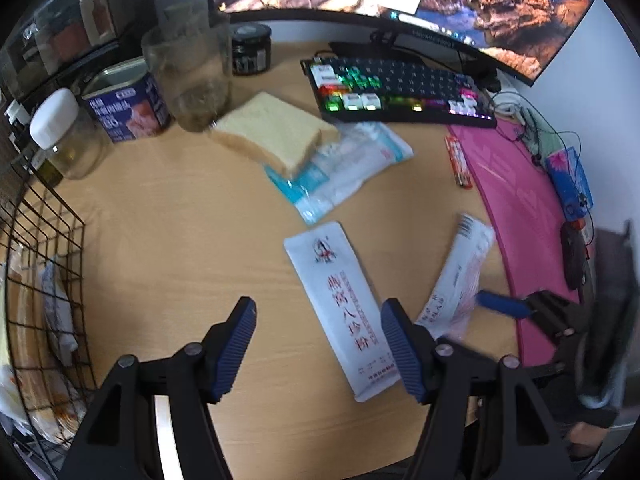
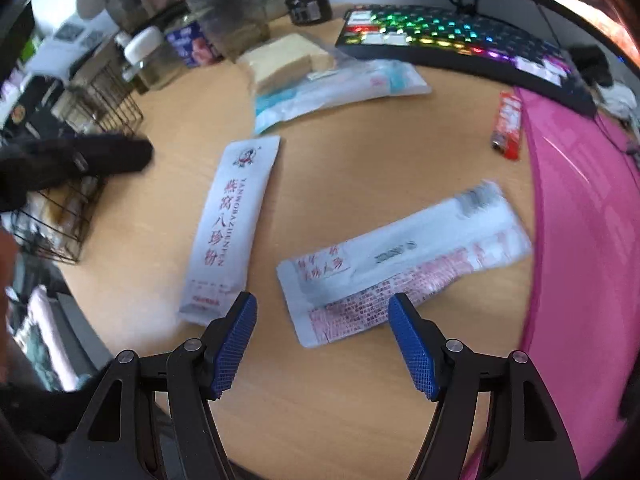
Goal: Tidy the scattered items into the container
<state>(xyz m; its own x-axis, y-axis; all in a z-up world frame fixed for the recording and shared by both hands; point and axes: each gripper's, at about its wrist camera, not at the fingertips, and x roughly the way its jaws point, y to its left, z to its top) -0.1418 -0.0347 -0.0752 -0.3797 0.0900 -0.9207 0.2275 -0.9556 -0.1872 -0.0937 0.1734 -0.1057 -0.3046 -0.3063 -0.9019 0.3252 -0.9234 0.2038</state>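
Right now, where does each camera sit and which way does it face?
Left wrist: on the left gripper, looking steeply down over the wooden desk; own open blue-padded fingers show, and the right gripper's blue fingertip.
Right wrist: on the right gripper, facing down likewise; its own open fingers show.
Shared: long white red-lettered sachet, black wire basket.
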